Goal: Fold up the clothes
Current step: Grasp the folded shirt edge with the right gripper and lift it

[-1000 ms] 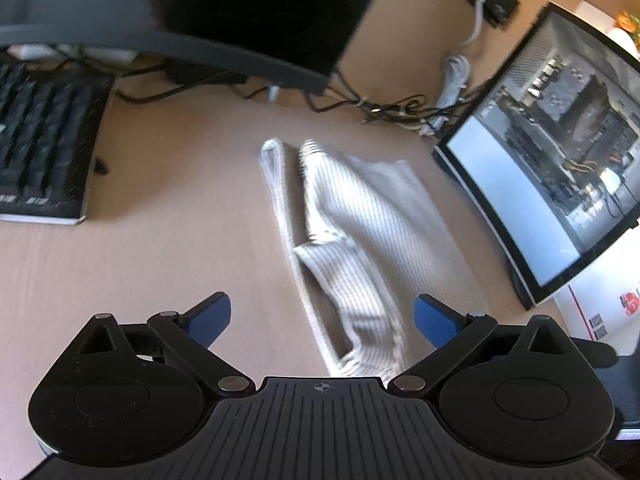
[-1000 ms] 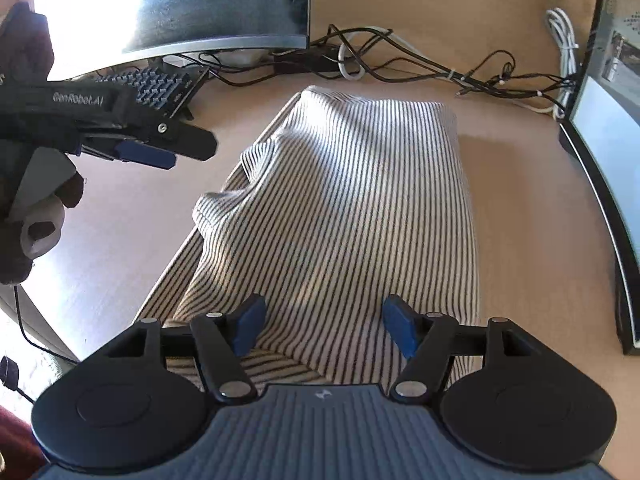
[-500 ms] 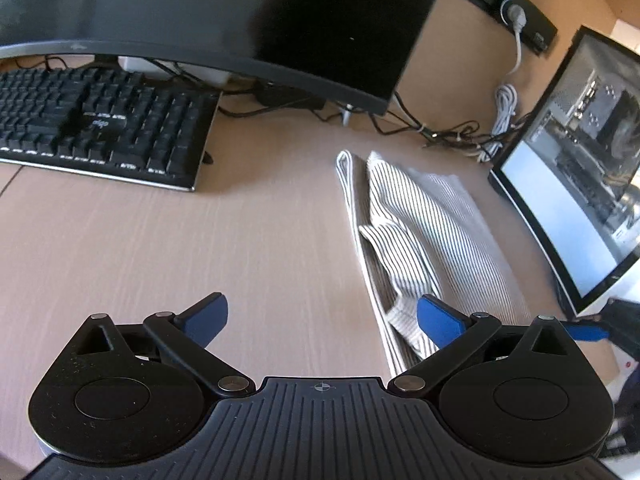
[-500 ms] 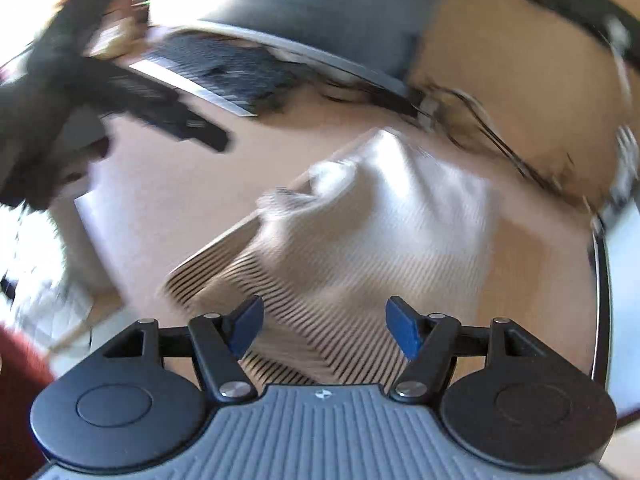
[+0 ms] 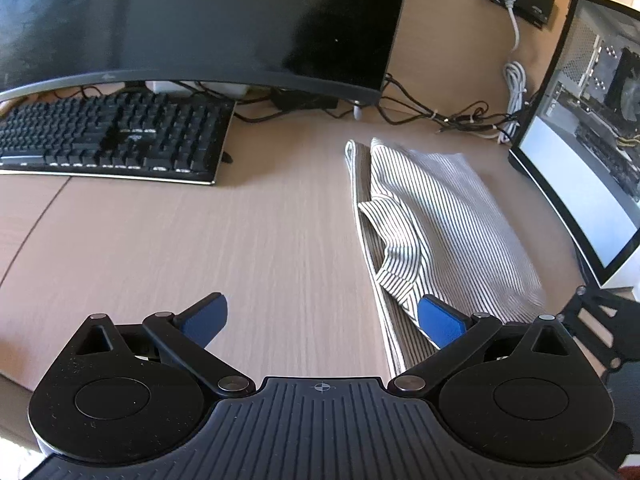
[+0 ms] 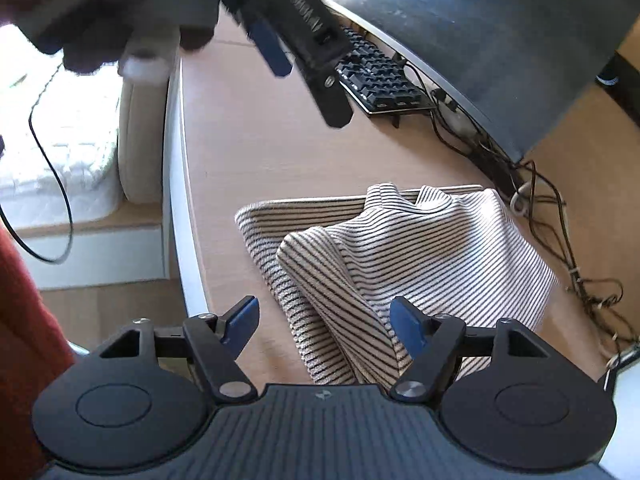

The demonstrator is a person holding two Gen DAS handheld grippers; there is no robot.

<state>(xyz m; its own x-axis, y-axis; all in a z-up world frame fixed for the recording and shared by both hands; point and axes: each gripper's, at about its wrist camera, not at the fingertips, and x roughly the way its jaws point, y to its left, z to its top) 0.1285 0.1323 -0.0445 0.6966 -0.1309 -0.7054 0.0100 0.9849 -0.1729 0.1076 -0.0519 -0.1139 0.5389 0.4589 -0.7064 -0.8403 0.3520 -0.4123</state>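
Fingers [image 6: 406, 326] of both grippers stand apart, empty, above the folded striped shirt [image 6: 420, 248] on the desk [image 5: 200, 248].

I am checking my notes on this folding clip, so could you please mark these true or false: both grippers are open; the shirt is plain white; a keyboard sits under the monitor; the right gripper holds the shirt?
1. Both grippers are open. True: the left gripper and the right gripper have their jaws apart.
2. The shirt is plain white. False: the shirt is striped.
3. A keyboard sits under the monitor. True: the keyboard lies below the monitor.
4. The right gripper holds the shirt. False: its pads press on nothing.
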